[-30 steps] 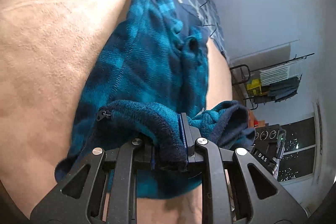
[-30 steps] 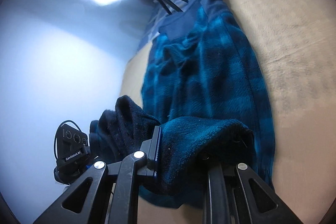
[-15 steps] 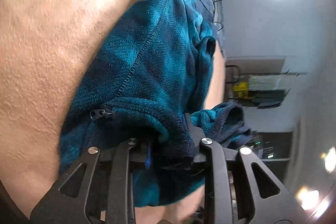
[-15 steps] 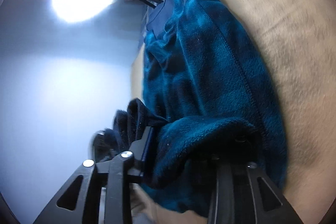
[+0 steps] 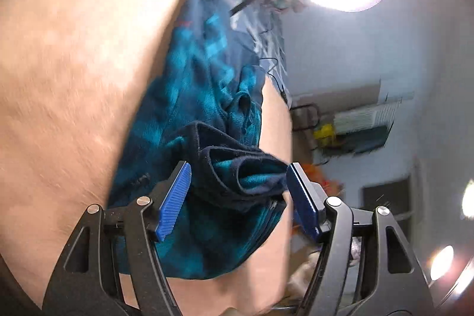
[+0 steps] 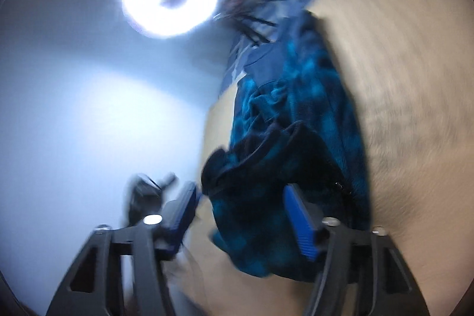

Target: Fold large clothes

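Now, in the left wrist view, our left gripper [image 5: 237,191] stands wide apart at the bottom centre, its jaws having just been opening; the folded hem of the fleece [image 5: 189,114] lies between the blue pads [image 5: 174,197] without being pressed. That teal-and-navy checked fleece stretches from lower centre to upper centre over the tan blanket [image 5: 74,73].

Next, in the right wrist view, blurred, our right gripper [image 6: 240,212] is likewise parted, jaws just opened, the fleece [image 6: 290,138] bunched between them, loose, running up the frame's middle on the blanket [image 6: 408,94].
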A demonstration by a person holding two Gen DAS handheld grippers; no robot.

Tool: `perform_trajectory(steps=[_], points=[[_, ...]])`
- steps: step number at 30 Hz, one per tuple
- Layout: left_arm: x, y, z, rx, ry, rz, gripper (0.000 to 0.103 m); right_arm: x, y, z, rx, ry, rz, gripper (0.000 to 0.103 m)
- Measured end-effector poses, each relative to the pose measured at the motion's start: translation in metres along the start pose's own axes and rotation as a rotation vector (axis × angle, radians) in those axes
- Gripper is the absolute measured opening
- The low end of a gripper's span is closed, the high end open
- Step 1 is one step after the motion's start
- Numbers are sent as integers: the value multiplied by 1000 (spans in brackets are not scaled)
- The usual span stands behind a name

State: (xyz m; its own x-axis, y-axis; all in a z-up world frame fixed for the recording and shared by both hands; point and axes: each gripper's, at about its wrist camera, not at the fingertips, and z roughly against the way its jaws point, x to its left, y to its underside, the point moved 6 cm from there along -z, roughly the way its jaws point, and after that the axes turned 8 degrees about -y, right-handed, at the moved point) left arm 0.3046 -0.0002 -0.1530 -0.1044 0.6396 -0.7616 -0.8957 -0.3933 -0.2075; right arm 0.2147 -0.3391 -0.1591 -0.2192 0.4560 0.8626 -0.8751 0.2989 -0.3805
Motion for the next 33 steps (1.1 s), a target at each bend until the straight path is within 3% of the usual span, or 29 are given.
perform_trajectory(steps=[1, 3, 5, 9, 13, 15, 19, 21, 23, 26, 28, 31, 33], points=[[-2, 3, 5, -6, -34, -53, 68, 11, 7, -6, 27, 33, 78, 41], [-9, 17, 6, -9, -127, -207, 67, 26, 23, -18, 71, 76, 198, 36], [-8, 28, 1, 4, -173, -272, 56, 40, 42, -32, 119, 108, 330, 30], [-5, 41, -4, 2, -189, -292, 55, 52, 62, -72, 206, 158, 501, 25], [0, 45, -13, -12, -245, -323, 55, 26, 48, -121, 232, 325, 572, 21], [8, 46, -20, -11, -278, -329, 55, 3, 39, -134, 240, 389, 506, 21], [30, 52, -26, 20, -335, -326, 55, -14, 32, -132, 221, 367, 410, 22], [40, 55, -25, 36, -331, -300, 55, -4, 34, -117, 226, 329, 406, 30], [45, 59, -22, 51, -311, -282, 55, 5, 37, -89, 194, 311, 404, 54], [43, 68, -21, 66, -292, -316, 53, 5, 42, -48, 126, 367, 433, 63], [40, 72, -22, 77, -289, -335, 40, -17, 51, -25, 147, 449, 403, 62], [37, 76, -23, 83, -293, -343, 13, -48, 65, -17, 195, 464, 305, 44], [35, 77, -17, 65, -282, -324, 12, -52, 66, -15, 182, 428, 267, 30]])
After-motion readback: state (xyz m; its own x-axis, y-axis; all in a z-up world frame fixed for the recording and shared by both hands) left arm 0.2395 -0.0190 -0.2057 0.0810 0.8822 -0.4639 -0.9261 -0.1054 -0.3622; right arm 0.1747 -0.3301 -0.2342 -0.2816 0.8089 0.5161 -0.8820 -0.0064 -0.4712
